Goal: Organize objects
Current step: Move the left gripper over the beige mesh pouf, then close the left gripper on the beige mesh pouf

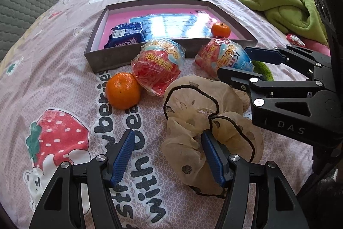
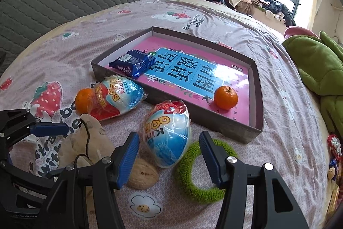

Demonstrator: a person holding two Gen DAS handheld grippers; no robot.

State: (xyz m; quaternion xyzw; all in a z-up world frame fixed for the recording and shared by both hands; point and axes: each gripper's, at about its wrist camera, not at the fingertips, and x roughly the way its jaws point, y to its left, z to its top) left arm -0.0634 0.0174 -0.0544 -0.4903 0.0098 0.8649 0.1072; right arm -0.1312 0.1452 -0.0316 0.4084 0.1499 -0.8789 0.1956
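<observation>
Looking through left wrist: my left gripper (image 1: 166,156) hangs over the bedsheet (image 1: 64,83), jaws wide apart, nothing clamped.
Scrunchie: the beige spotted scrunchie (image 1: 193,104) lies just ahead and to the right; my right-hand blue finger (image 1: 212,156) touches its folds, the other finger is clear of it.
Near orange: an orange (image 1: 122,90) sits ahead left, touching a wrapped red-and-blue egg toy (image 1: 158,67).
Box: the grey box (image 1: 120,57) with a pink floor lies beyond, holding a blue snack packet (image 1: 126,34) and a second orange (image 1: 220,29).
Other gripper: my right gripper (image 1: 244,61) reaches in from the right, its jaws apart.
Right wrist view: my right gripper (image 2: 169,156) is spread fairly wide, gripping nothing.
Egg toy: a second wrapped egg toy (image 2: 168,134) lies between and just beyond my fingertips, untouched.
Ring: a green fuzzy ring (image 2: 203,171) lies under my right finger.
Walnut: a walnut (image 2: 143,175) sits beside my left finger.
</observation>
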